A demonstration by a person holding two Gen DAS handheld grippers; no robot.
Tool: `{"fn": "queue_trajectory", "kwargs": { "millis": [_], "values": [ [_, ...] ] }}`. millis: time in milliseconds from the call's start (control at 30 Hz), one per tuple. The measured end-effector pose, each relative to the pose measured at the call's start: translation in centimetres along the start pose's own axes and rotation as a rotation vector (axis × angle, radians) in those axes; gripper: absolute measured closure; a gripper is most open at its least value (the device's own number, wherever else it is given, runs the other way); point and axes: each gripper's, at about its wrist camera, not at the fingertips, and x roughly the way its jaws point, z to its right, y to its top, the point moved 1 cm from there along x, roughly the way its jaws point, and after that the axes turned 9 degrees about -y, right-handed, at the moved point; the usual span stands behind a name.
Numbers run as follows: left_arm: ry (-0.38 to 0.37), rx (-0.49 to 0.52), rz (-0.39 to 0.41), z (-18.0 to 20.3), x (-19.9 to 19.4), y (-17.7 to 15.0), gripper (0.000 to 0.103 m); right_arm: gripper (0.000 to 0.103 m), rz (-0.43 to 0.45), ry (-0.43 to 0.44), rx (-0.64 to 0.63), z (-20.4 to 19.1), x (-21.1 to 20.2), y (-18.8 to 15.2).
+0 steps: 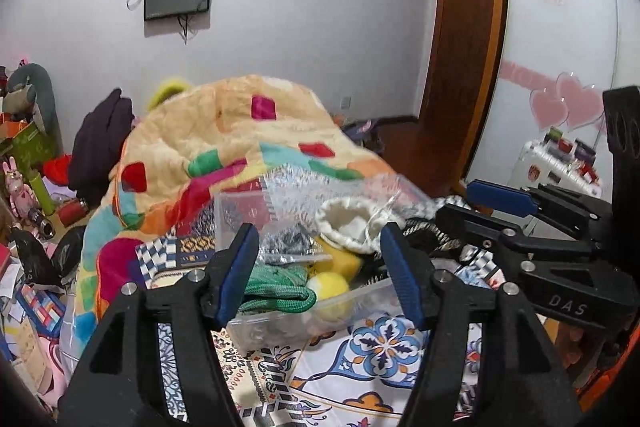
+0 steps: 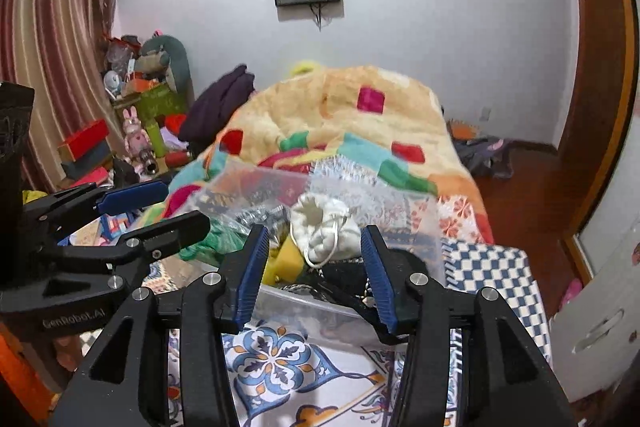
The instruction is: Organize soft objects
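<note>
A clear plastic bin (image 1: 280, 327) (image 2: 320, 319) sits on the patterned bedsheet. It holds a white drawstring pouch (image 1: 352, 227) (image 2: 328, 231), a green knitted item (image 1: 276, 287) (image 2: 212, 235), yellow soft balls (image 1: 332, 287) (image 2: 286, 255), a black item (image 2: 344, 275) and crinkly clear bags (image 1: 296, 195). My left gripper (image 1: 320, 267) is open and empty just in front of the bin, and it also shows in the right wrist view (image 2: 156, 207). My right gripper (image 2: 316, 275) is open and empty at the bin's near wall, and it also shows in the left wrist view (image 1: 480, 203).
A bulky orange blanket with coloured squares (image 1: 224, 139) (image 2: 352, 115) is piled behind the bin. Cluttered boxes and toys (image 2: 132, 131) stand at the left. A blue checkered cloth (image 2: 492, 267) lies right of the bin. A wooden door (image 1: 464, 47) stands at the right.
</note>
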Motion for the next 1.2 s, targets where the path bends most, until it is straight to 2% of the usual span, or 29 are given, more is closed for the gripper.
{"fn": "queue_trajectory", "kwargs": {
  "millis": [200, 300, 333, 400, 433, 467, 500, 533, 667, 800, 1200],
  "values": [
    [-0.001, 0.008, 0.103, 0.9, -4.0, 1.1, 0.034, 0.057, 0.096, -0.008, -0.004, -0.2, -3.5, 1.1],
    [0.006, 0.019, 0.151, 1.2, -5.9, 1.4, 0.029, 0.043, 0.151, -0.012, 0.007, 0.0, -5.1, 1.5],
    [0.007, 0.021, 0.168, 1.3, -6.4, 1.4, 0.027, 0.043, 0.170, -0.014, 0.010, 0.0, -5.5, 1.6],
    [0.009, 0.018, 0.202, 1.4, -7.6, 1.5, 0.014, 0.040, 0.202, -0.015, 0.014, -0.1, -6.6, 1.7],
    [0.011, 0.015, 0.216, 1.5, -8.1, 1.5, 0.012, 0.037, 0.215, -0.016, 0.016, -0.1, -7.0, 1.8],
    [0.013, 0.016, 0.228, 1.6, -8.5, 1.5, 0.008, 0.030, 0.226, -0.019, 0.017, -0.1, -7.3, 1.8],
    [0.018, 0.018, 0.241, 1.7, -8.9, 1.4, 0.007, 0.024, 0.245, -0.028, 0.019, -0.2, -7.8, 1.8],
    [0.023, 0.022, 0.248, 1.8, -9.3, 1.4, 0.006, 0.021, 0.259, -0.034, 0.020, -0.2, -8.1, 1.7],
    [0.030, 0.028, 0.263, 2.0, -10.1, 1.3, 0.002, 0.017, 0.292, -0.032, 0.021, -0.6, -8.9, 1.6],
    [0.036, 0.034, 0.267, 2.5, -10.4, 1.0, 0.001, 0.005, 0.310, -0.039, 0.030, -0.8, -9.1, 1.4],
    [0.048, 0.047, 0.258, 3.0, -10.2, 0.7, 0.001, 0.005, 0.309, -0.035, 0.047, -0.4, -9.2, 0.5]
  ]
}}
